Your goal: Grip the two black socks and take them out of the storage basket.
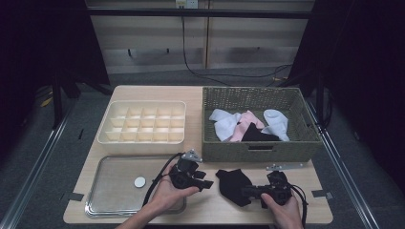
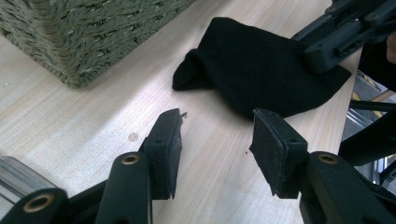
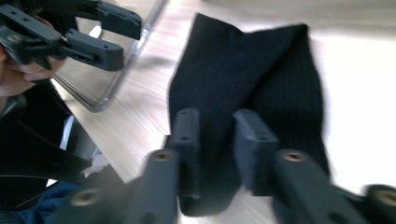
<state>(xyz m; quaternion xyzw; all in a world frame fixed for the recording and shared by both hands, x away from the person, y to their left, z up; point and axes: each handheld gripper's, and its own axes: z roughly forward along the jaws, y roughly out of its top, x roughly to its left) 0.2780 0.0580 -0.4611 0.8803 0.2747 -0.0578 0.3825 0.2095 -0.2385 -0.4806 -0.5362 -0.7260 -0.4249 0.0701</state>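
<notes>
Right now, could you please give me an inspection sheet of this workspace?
Surface: wooden table, no spills seen.
Job's things: black sock flat on the table, in front of the wicker basket holding white, pink and black socks.
Clutter: compartment organizer, metal tray with a small white disc.
Grippers: left gripper open beside the sock; right gripper jaws astride the sock's edge, grip uncertain.
Cables: black cables on the floor behind.
Surroundings: dark, floor rails.

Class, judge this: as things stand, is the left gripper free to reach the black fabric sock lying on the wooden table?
Probably yes: the left gripper is open, and bare table lies between it and the sock.
</notes>
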